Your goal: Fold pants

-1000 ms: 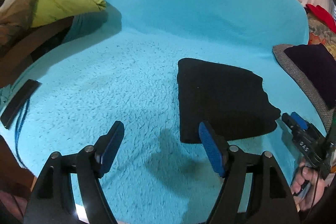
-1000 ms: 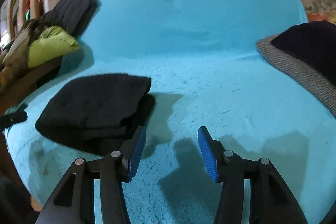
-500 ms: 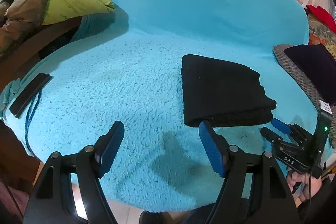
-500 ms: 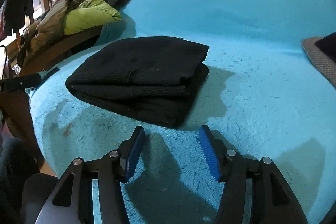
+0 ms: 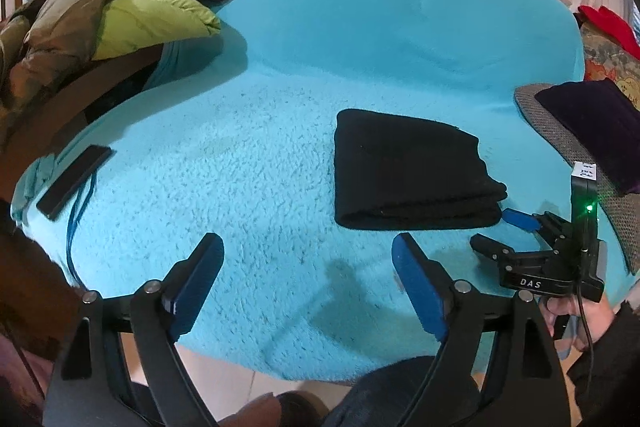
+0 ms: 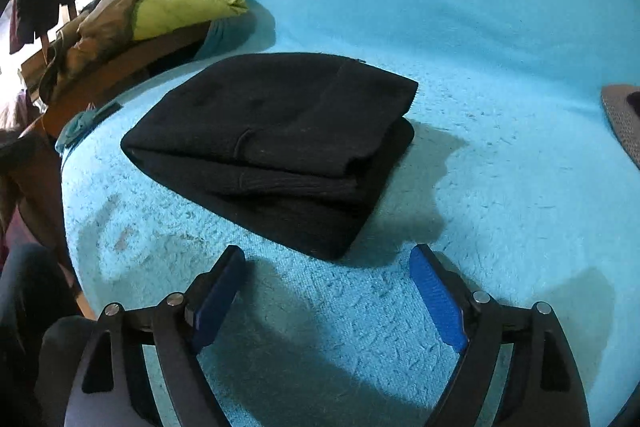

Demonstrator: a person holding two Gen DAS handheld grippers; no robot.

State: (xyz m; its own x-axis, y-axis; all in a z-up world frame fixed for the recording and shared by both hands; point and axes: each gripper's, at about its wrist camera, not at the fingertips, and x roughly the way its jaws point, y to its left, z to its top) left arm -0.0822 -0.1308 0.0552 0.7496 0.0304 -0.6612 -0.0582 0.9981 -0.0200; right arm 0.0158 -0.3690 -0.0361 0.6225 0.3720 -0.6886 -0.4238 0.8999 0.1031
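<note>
Pants [image 6: 280,147] folded, clear of blanket [image 6: 500,187] edges

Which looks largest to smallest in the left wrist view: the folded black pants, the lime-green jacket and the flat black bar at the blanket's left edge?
1. Folded black pants
2. Lime-green jacket, though partly hidden under other clothes
3. Flat black bar

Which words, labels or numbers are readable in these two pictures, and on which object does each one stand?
"DAS": white letters on the black body of the right gripper, seen in the left wrist view.
White label on top of the black upright box with the green light on that gripper: dark marks, too small to read.
The folded black pants and the turquoise fleece blanket show no text.
</note>
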